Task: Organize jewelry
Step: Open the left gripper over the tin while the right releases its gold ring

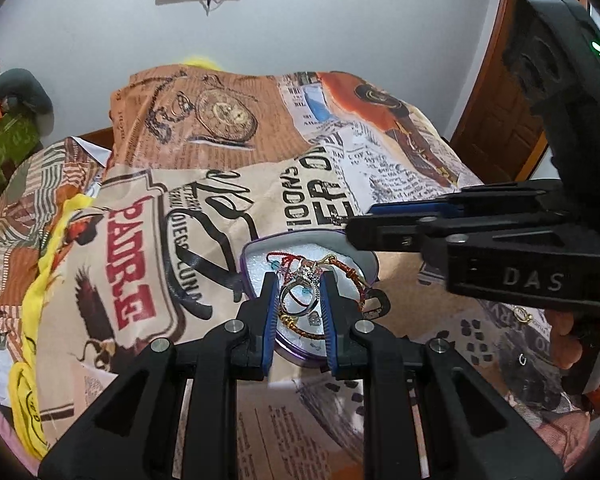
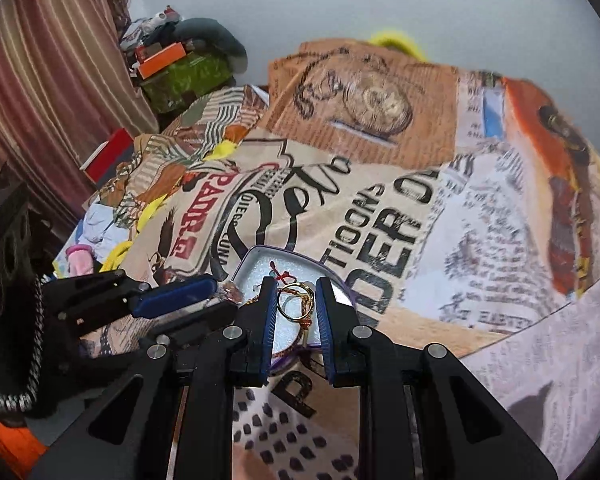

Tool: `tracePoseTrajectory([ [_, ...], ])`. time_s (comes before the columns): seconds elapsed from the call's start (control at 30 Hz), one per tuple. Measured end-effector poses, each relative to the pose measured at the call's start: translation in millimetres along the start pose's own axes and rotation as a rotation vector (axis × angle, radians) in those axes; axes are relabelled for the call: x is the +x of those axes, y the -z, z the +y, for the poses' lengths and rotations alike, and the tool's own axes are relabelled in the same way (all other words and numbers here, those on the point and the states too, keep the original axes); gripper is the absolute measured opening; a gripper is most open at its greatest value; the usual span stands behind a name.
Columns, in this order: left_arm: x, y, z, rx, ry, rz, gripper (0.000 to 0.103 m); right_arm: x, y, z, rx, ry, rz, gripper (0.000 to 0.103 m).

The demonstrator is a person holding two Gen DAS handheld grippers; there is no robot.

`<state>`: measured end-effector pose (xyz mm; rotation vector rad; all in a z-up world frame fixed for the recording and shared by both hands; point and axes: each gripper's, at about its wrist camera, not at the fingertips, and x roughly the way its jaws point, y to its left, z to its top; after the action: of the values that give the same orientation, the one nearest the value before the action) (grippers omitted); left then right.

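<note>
A purple-rimmed heart-shaped jewelry box (image 1: 260, 250) with white lining lies on the printed cloth and holds red cord bracelets (image 1: 342, 266). My left gripper (image 1: 299, 280) is shut on a silver stone ring (image 1: 297, 298) just above the box. My right gripper (image 2: 296, 286) is shut on a gold ring (image 2: 293, 300) over the same box (image 2: 256, 258). The right gripper also shows in the left wrist view (image 1: 360, 232), reaching in from the right. The left gripper shows in the right wrist view (image 2: 220, 294) at the left.
A newspaper-print cloth (image 1: 204, 184) covers the surface. Small gold earrings (image 1: 524, 314) lie on it at the right. Boxes and clothes (image 2: 172, 68) pile up at the back left by a striped curtain (image 2: 48, 68). A wooden door (image 1: 500, 120) stands at the right.
</note>
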<state>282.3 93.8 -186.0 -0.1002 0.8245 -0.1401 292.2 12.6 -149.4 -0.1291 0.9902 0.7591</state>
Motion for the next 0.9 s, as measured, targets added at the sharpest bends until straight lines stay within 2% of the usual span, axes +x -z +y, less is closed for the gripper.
tracePoseTrajectory([
  [0.27, 15, 4, -5, 0.031, 0.006, 0.028, 0.019, 20, 1, -2, 0.022, -0.028, 0.083, 0.018],
  [0.53, 13, 4, -5, 0.035, 0.004, 0.039, 0.019, 26, -2, -2, 0.034, -0.052, 0.122, 0.018],
  [0.67, 5, 3, -6, 0.038, -0.011, 0.031, 0.019, 21, -3, -2, 0.042, -0.054, 0.115, 0.018],
  [0.9, -21, -2, -7, 0.023, -0.032, -0.002, 0.019, -10, -3, 0, 0.034, -0.024, 0.054, 0.018],
])
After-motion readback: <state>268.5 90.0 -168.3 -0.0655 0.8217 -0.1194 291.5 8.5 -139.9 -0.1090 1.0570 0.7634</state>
